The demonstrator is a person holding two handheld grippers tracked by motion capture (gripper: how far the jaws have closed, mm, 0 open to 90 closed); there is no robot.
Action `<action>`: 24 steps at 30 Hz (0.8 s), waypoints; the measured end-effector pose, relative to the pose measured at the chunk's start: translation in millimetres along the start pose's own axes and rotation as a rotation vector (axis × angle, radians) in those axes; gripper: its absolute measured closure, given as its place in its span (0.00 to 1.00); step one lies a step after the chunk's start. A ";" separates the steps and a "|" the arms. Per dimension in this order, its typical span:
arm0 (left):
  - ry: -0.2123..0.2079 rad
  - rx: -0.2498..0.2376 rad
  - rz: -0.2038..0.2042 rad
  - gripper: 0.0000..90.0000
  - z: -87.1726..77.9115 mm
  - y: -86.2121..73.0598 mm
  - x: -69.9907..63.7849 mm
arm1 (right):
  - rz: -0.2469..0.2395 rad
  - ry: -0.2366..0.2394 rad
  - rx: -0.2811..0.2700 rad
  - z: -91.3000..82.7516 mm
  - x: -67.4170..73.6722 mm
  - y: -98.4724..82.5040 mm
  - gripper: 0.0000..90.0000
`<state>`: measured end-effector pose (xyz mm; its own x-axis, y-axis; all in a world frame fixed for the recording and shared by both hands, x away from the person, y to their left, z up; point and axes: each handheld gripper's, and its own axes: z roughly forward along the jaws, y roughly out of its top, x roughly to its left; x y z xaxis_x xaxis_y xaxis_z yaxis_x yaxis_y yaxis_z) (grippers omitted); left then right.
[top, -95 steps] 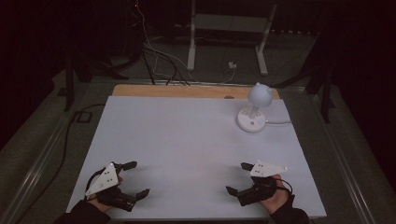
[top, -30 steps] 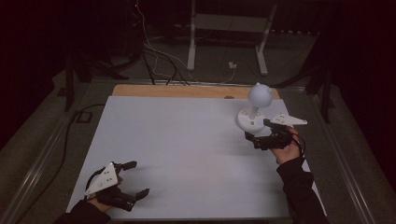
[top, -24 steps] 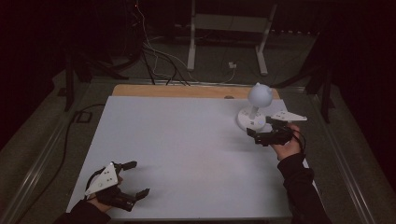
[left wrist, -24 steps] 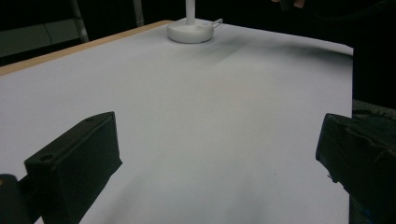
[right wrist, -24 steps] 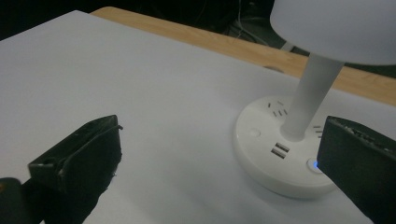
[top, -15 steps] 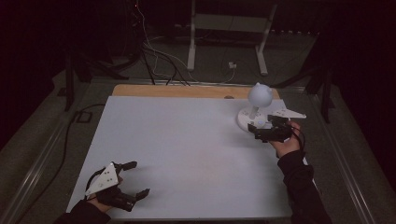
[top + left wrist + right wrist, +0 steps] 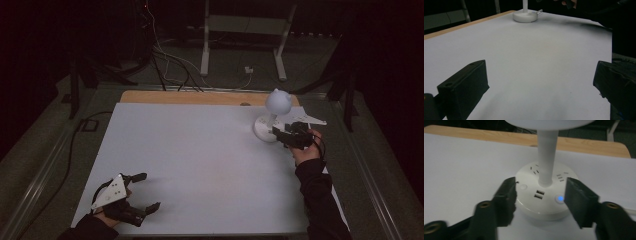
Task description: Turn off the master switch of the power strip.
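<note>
A white desk lamp (image 7: 278, 101) with a globe head stands on its round base (image 7: 262, 131) at the far right of the white table (image 7: 200, 150). My right gripper (image 7: 278, 134) is at the near side of that base. In the right gripper view its jaws have just been closing and stand half apart, straddling the front of the base (image 7: 541, 206) beside the USB ports and a lit blue button (image 7: 560, 198); the pads do not clearly press on it. My left gripper (image 7: 149, 191) rests open at the near left, holding nothing (image 7: 541, 72).
The table's wooden far edge (image 7: 190, 97) lies behind the white top. Beyond it, cables (image 7: 170, 60) and a metal stand (image 7: 205, 50) are on the dark floor. The lamp base (image 7: 525, 17) is far across the table in the left gripper view.
My right gripper has edged in toward the lamp base and slightly down, and its jaws have narrowed around the front of the base. The left gripper has not moved.
</note>
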<state>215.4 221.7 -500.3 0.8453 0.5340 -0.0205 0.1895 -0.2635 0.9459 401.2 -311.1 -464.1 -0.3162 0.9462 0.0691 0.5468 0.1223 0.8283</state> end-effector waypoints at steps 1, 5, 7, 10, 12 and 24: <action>0.001 0.001 0.002 0.00 0.0 0.0 -0.1 | 0.003 -0.007 0.009 1.3 -0.6 -0.2 0.54; 0.000 -0.003 -0.002 0.00 0.0 0.1 0.1 | 0.015 -0.028 0.014 4.8 -2.2 -0.2 0.66; 0.001 0.001 0.000 0.00 0.1 -0.1 0.0 | 0.020 -0.036 0.019 7.0 -2.9 -0.3 0.70; -0.001 -0.001 0.000 0.00 0.1 0.0 0.2 | 0.030 -0.050 0.027 10.0 -4.2 -0.4 0.76; 0.001 0.000 -0.002 0.00 0.0 0.0 0.1 | 0.035 -0.057 0.027 11.3 -4.7 -0.5 0.82; 0.000 0.001 -0.004 0.00 0.2 -0.1 0.3 | 0.062 -0.118 0.060 26.5 -12.0 -2.2 1.00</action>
<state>215.7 221.7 -500.5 0.8445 0.5350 -0.0242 0.1930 -0.2619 0.9456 424.3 -314.8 -481.5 -0.1890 0.9807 0.0503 0.6092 0.0769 0.7893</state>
